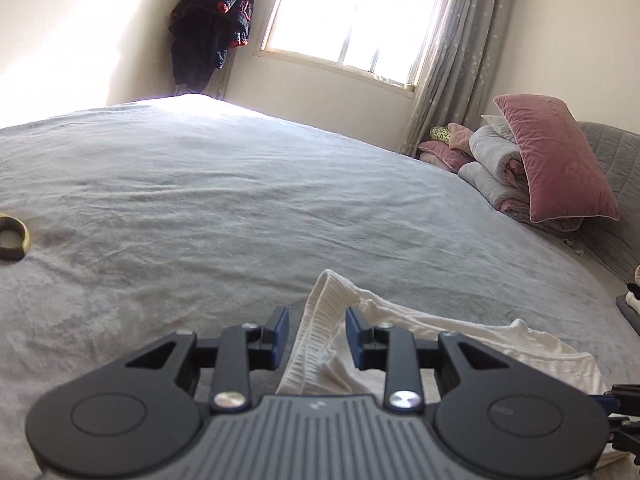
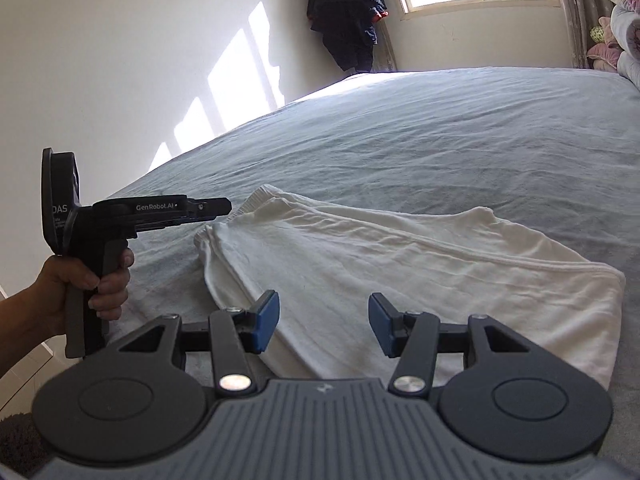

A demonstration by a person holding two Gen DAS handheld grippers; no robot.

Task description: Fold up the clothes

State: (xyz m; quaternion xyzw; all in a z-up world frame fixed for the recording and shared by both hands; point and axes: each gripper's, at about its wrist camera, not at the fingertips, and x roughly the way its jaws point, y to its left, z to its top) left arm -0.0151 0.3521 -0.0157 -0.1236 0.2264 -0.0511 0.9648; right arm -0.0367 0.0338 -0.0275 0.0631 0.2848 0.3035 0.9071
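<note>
A white garment with a ribbed waistband lies folded and flat on the grey bed. In the left wrist view my left gripper is open, and the waistband corner runs up between its blue pads without being pinched. Seen side-on from the right wrist, the left gripper sits at the garment's far left corner, held by a hand. My right gripper stands open just over the garment's near edge, nothing between its fingers.
Pink pillows and a rolled duvet are stacked at the padded headboard on the right. Dark clothes hang in the corner by the window. A small yellowish ring-shaped object lies at the bed's left.
</note>
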